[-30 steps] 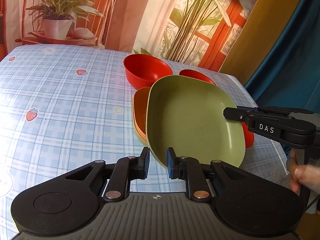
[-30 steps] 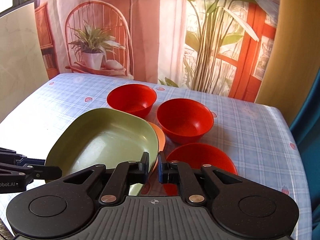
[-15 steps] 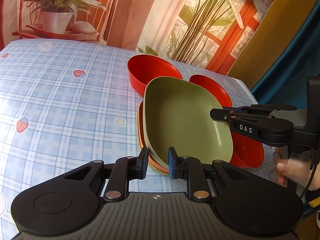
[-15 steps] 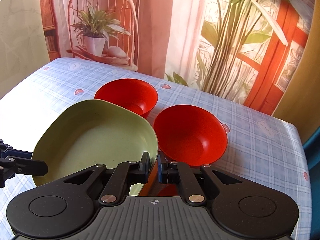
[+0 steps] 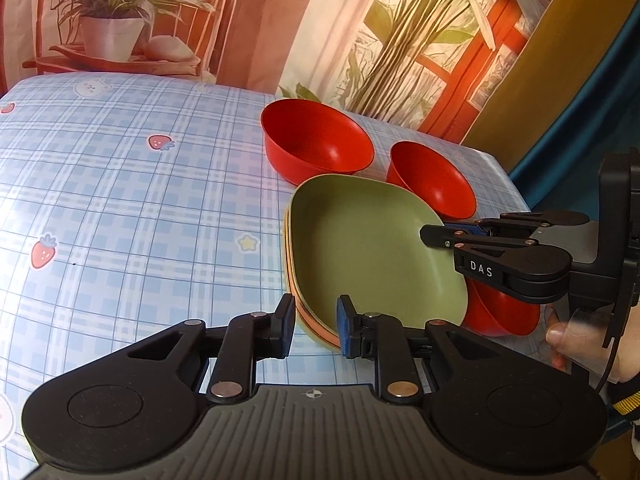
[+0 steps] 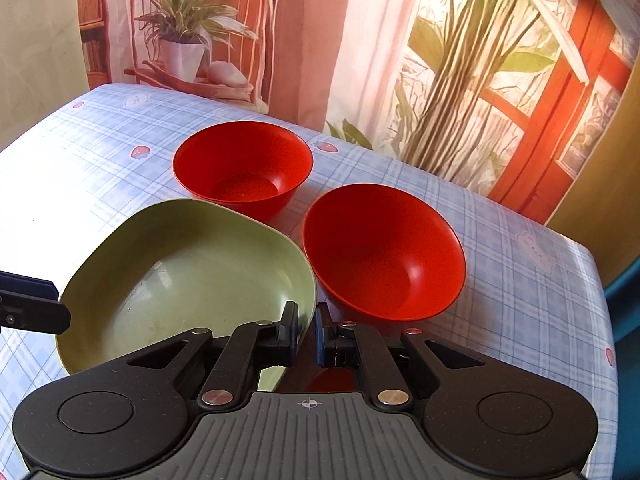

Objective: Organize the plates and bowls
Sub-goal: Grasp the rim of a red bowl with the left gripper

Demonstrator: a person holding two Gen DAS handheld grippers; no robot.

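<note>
A green plate (image 5: 372, 248) lies nested on an orange plate (image 5: 306, 312) on the table. My left gripper (image 5: 312, 330) stands open, its fingers astride the near rim of both plates. My right gripper (image 6: 306, 334) is nearly closed at the green plate's (image 6: 192, 276) right rim; whether it grips the rim I cannot tell. In the left wrist view it reaches in from the right (image 5: 434, 234). Three red bowls stand around: one at the back (image 5: 316, 146), one behind the plate (image 5: 432, 180), one under the right gripper (image 5: 496, 312).
The table wears a blue checked cloth with strawberries (image 5: 120, 208). Its right edge (image 6: 600, 300) lies close to the bowls. A printed backdrop with a potted plant (image 5: 112, 28) stands behind the table. A hand (image 5: 580, 340) holds the right gripper.
The green plate has come down from a tilted pose and now sits flat in the orange plate. My left gripper has opened wider. Both grippers have moved forward.
</note>
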